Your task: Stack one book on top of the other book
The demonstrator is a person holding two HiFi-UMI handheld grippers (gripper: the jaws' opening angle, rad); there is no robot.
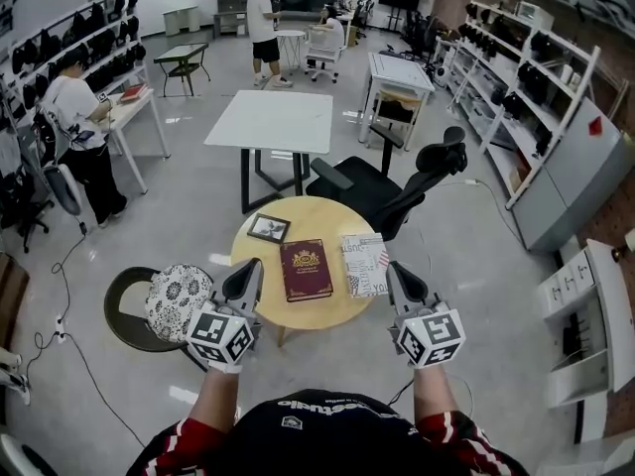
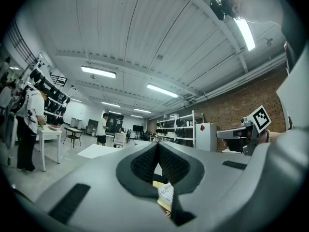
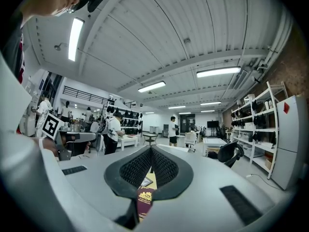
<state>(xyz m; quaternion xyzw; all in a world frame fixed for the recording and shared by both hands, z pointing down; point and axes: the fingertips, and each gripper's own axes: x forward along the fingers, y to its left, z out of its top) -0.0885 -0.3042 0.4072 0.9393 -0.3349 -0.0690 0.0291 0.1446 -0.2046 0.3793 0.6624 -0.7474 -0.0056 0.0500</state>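
A dark red book (image 1: 306, 270) lies flat in the middle of the round wooden table (image 1: 327, 216). A white printed book (image 1: 365, 264) lies just to its right, apart from it. My left gripper (image 1: 253, 266) hovers at the table's near left edge, shut and holding nothing. My right gripper (image 1: 395, 269) hovers at the near right edge, beside the white book, also shut and holding nothing. In the left gripper view the jaws (image 2: 157, 148) meet at the tips and the white book (image 2: 165, 193) shows below them. In the right gripper view the shut gripper (image 3: 151, 152) points at the red book (image 3: 144, 199).
A small framed picture (image 1: 268, 228) lies on the table's far left. A black office chair (image 1: 397, 181) stands right behind the table, and a stool with a patterned cushion (image 1: 179, 300) at its left. A white table (image 1: 273, 122) and several people are farther off.
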